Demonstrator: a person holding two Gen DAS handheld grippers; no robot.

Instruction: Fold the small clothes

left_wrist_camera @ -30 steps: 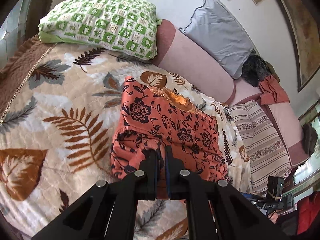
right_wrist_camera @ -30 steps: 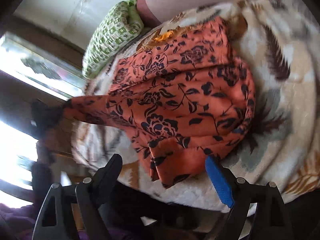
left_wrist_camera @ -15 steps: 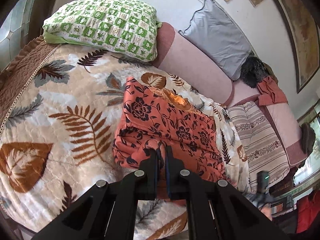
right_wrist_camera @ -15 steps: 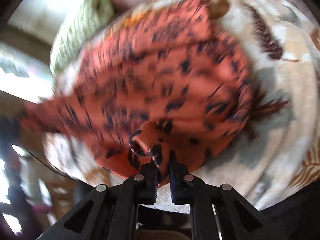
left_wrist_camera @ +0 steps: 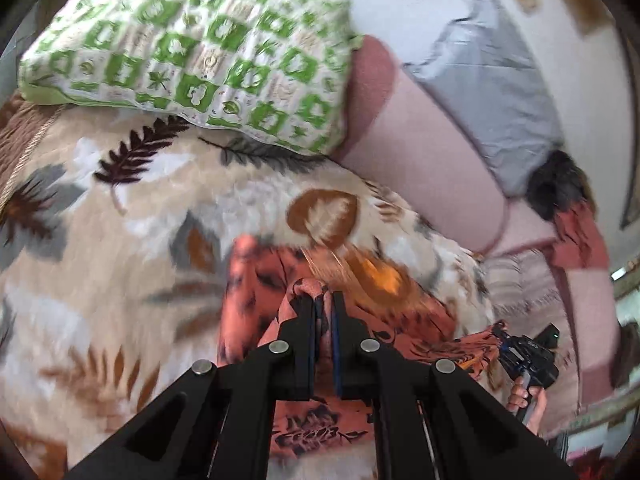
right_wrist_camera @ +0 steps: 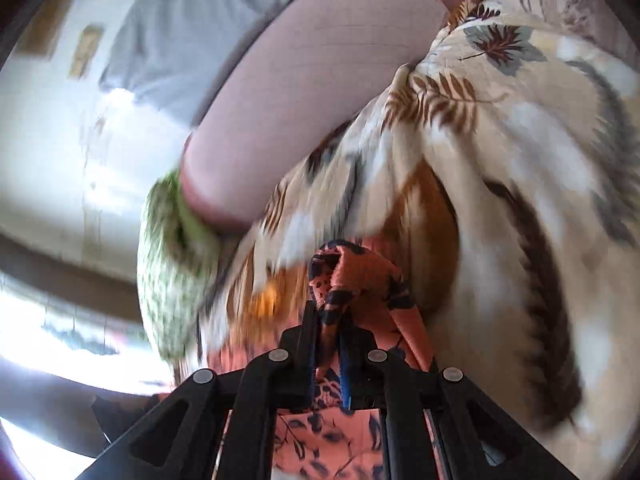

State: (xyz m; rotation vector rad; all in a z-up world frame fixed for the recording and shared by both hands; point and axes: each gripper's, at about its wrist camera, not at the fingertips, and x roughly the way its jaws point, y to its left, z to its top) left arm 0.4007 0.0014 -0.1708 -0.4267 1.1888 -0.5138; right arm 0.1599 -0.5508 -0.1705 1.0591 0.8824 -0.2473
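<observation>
An orange garment with a dark flower print [left_wrist_camera: 256, 292] lies on a leaf-patterned blanket [left_wrist_camera: 120, 248]. My left gripper [left_wrist_camera: 325, 300] is shut on a bunched edge of it, and the cloth folds over below the fingers. In the left wrist view the right gripper [left_wrist_camera: 528, 356], in a person's hand, pulls another corner of the cloth taut at the lower right. Seen from the right wrist, my right gripper [right_wrist_camera: 330, 316] is shut on a knot of the same orange garment [right_wrist_camera: 352, 276], lifted over the blanket [right_wrist_camera: 520, 200]. Both views are blurred by motion.
A green and white checked pillow [left_wrist_camera: 192, 52] lies at the head of the bed beside a pink bolster [left_wrist_camera: 420, 144] and a grey pillow [left_wrist_camera: 492, 92]. A dark furry thing and a red cloth [left_wrist_camera: 580, 232] sit at the right. A striped cushion [left_wrist_camera: 516, 280] lies beyond the garment.
The right gripper shut on the garment's near hem. Both grippers then carried their held edges up the bed toward the pillows, doubling the cloth over itself.
</observation>
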